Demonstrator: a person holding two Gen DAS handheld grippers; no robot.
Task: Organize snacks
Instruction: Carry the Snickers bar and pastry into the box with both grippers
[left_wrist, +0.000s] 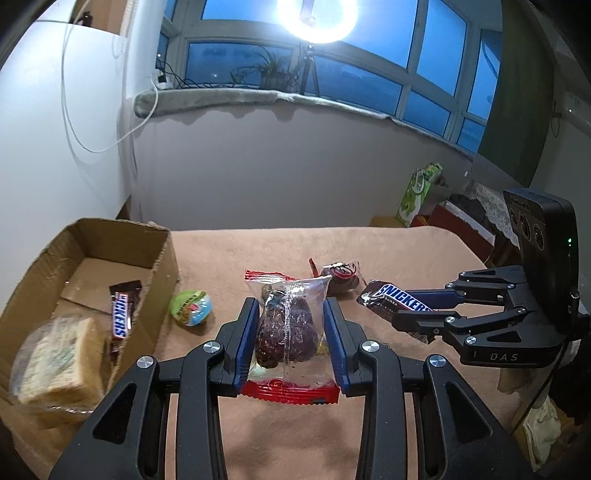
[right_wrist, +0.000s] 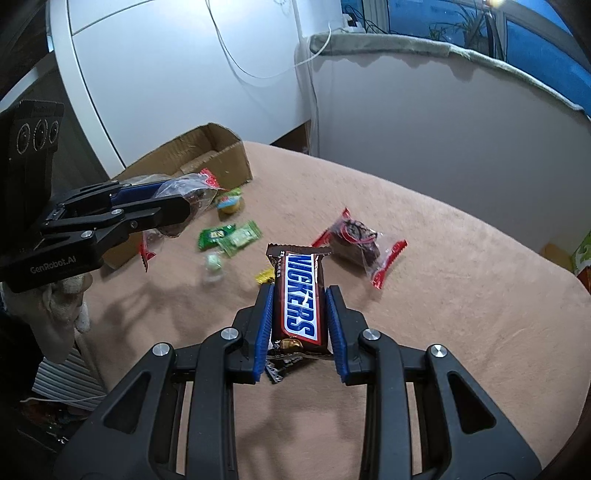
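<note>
**Both grippers loaded above the snack desk**

Nearest the left wrist camera, the left gripper (left_wrist: 290, 328) is clamped on a clear packet of dark dried fruit (left_wrist: 290, 325) with red crimped ends, its blue pads pressing the packet's two sides. Left of it sits an open cardboard box (left_wrist: 162, 258) on the tan-covered desk (left_wrist: 406, 251); inside lie a Snickers bar (left_wrist: 123, 312) and a wrapped yellow cake (left_wrist: 61, 362). Just outside the box's right wall rests a green and blue round sweet (left_wrist: 191, 308).

In the right wrist view, the right gripper (right_wrist: 299, 325) pinches a second Snickers bar (right_wrist: 301, 299) lengthwise between its pads, raised above the desk. Farther off lies another red-ended fruit packet (right_wrist: 356, 242), to the right. To the left, near the box, are two green sachets (right_wrist: 231, 236), a small pale sweet (right_wrist: 213, 263) that is blurred, and a yellow wrapper (right_wrist: 266, 275) partly hidden behind the held bar.
</note>
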